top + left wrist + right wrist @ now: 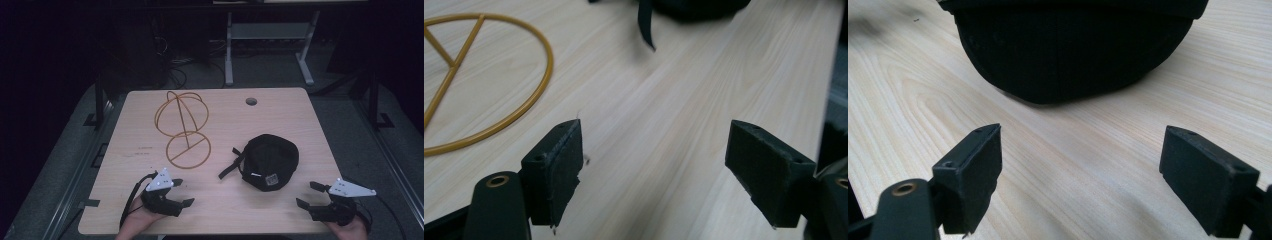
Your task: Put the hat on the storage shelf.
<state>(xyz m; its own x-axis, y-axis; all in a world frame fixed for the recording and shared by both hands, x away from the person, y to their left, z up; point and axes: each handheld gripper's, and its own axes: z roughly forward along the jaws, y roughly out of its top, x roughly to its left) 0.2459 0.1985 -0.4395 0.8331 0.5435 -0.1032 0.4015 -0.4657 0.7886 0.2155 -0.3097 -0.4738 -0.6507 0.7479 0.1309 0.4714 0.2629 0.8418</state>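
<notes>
The right gripper point(309, 194) is hovering near the desk's front edge with its jaws spread and nothing between them, facing the black cap point(270, 161), which is lying on the desk point(280, 110) just ahead of it, strap trailing left. The left gripper point(183, 192) is likewise spread and empty, pointing toward the cap. Beyond it, the gold wire hat stand point(182, 127) is standing bare. Judging by this, nothing is done yet: the cap is waiting to be picked up and, most likely, set on the stand.
</notes>
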